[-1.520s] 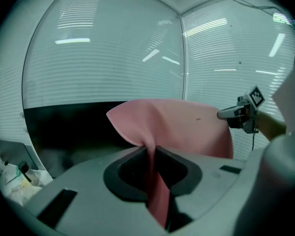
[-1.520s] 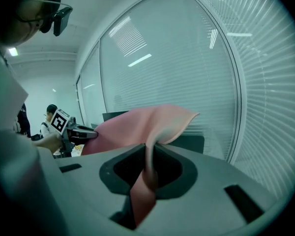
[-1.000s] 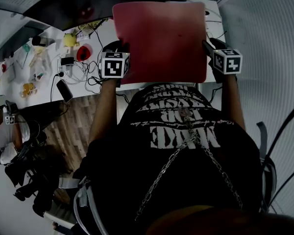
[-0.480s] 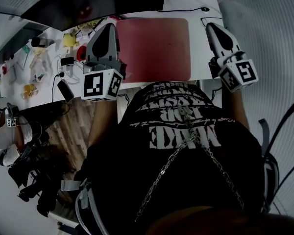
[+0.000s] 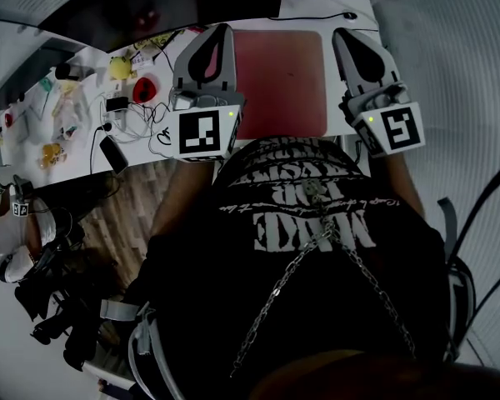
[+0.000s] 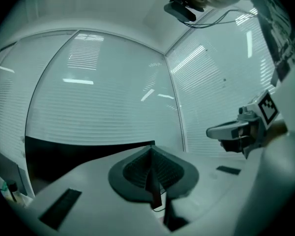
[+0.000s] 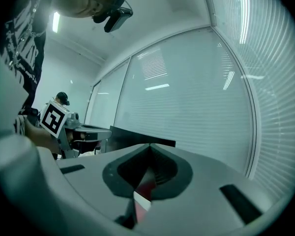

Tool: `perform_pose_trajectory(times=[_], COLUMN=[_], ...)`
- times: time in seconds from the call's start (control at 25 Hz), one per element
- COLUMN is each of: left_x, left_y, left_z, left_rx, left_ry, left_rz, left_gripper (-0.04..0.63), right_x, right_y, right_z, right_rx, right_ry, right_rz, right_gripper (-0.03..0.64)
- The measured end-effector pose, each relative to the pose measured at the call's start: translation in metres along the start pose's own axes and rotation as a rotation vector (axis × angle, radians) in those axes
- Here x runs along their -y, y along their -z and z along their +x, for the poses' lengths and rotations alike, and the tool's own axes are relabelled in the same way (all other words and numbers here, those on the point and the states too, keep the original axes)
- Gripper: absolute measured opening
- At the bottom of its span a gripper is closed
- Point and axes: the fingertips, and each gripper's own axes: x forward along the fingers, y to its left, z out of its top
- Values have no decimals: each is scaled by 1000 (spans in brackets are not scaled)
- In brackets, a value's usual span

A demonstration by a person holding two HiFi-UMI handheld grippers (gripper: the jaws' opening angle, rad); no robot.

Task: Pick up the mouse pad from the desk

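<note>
The red mouse pad lies flat on the white desk in the head view, right in front of the person. Both grippers are held up level above it, one at each side. My left gripper covers the pad's left edge; its jaws are shut with nothing between them. My right gripper hangs just off the pad's right edge, also shut and empty. Below its jaws a sliver of the red pad shows. Each gripper view shows the other gripper.
The desk's left part holds clutter: a yellow object, a red one, tangled cables and a black phone. A dark monitor stands at the back. Glass walls with blinds lie ahead.
A second ago the pad stood large and near between the two down-tilted grippers. Now it lies on the desk, and both grippers have risen and tipped level.
</note>
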Motion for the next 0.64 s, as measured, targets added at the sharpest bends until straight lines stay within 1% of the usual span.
perform_pose_trajectory(times=[0.08, 0.16, 0.24, 0.28, 0.36, 0.48, 0.64], left_x=[-2, -1, -3, -6, -13, -16, -19], left_y=[2, 6, 23, 35, 58, 85, 92], left_z=[-1, 0, 1, 0, -1, -1, 0], left_rx=[-10, -9, -30, -43, -70, -115, -131], left_ry=[1, 6, 6, 6, 15, 27, 26], left_rz=[-1, 25, 54, 52, 17, -44, -37], left_gripper=[8, 8, 6, 6, 8, 8, 7], right_x=[-3, -3, -6, -10, -18, -21, -20], right_y=[6, 13, 23, 28, 37, 56, 64], right_z=[2, 2, 3, 6, 14, 22, 24], right_rx=[-7, -22, -32, -27, -3, -33, -61], right_ry=[1, 5, 2, -6, -24, -7, 20], right_rz=[-20, -25, 15, 44, 64, 42, 70], right_gripper=[0, 0, 0, 0, 0, 0, 0])
